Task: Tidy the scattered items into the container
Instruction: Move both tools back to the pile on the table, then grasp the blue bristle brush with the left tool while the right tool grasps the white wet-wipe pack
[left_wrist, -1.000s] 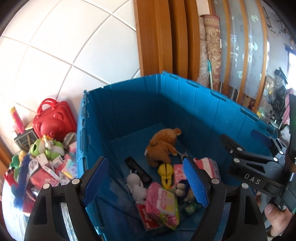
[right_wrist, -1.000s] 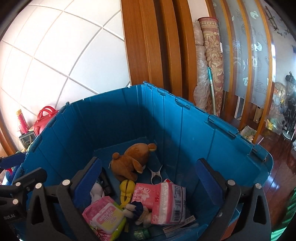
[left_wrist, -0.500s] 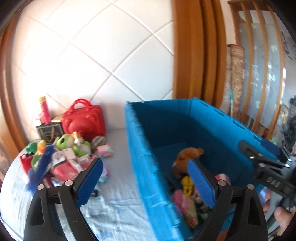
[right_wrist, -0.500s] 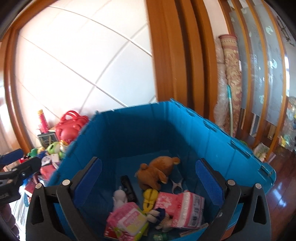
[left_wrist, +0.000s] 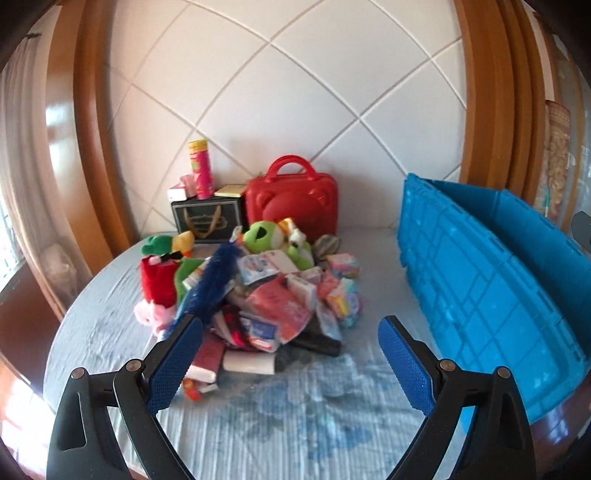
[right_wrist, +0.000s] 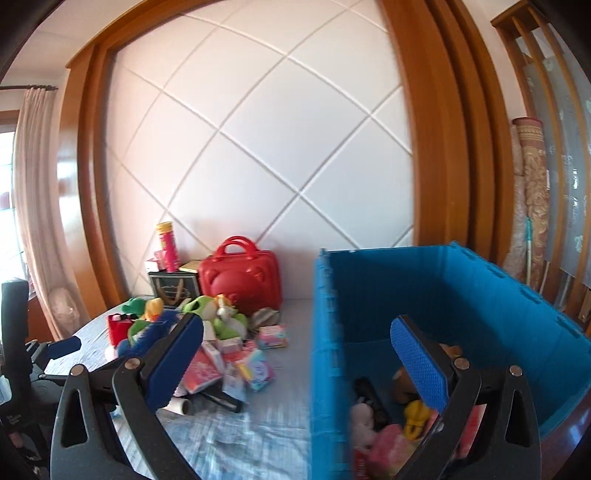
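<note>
Looking along your left gripper (left_wrist: 290, 354), you face the heap of scattered items (left_wrist: 258, 291) on the pale blue sheet (left_wrist: 288, 417), and of the blue container (left_wrist: 491, 291) you get only its ribbed outer wall at 3 o'clock. Your right gripper (right_wrist: 297, 362) gives what that view lacks: the container's (right_wrist: 461, 288) inside, with a white plush (right_wrist: 364, 415), a yellow toy (right_wrist: 415, 413), a brown plush (right_wrist: 404, 382), a black remote-like bar (right_wrist: 369, 395) and pink packets (right_wrist: 386, 446) on its floor.

One container stands at the right of the heap, apart from it. One red case (left_wrist: 293, 199) with a handle stands upright at 12 o'clock behind the heap, one dark gift bag (left_wrist: 205, 219) just beside it at its 9 o'clock, and one pink tube (left_wrist: 201, 168) rises behind the bag. In the heap you can count one green frog plush (left_wrist: 266, 234), one blue feathery thing (left_wrist: 218, 275) and one red plush piece (left_wrist: 157, 278); the small packets are too jumbled to count.

Your left gripper tilts downward toward the near edge of the heap, its jaws spread wide with nothing between them. Your right gripper points more level, straddling the container's near wall, its jaws also wide apart and empty. At 9 o'clock in the right view your other gripper's black body (right_wrist: 22, 354) shows.
</note>
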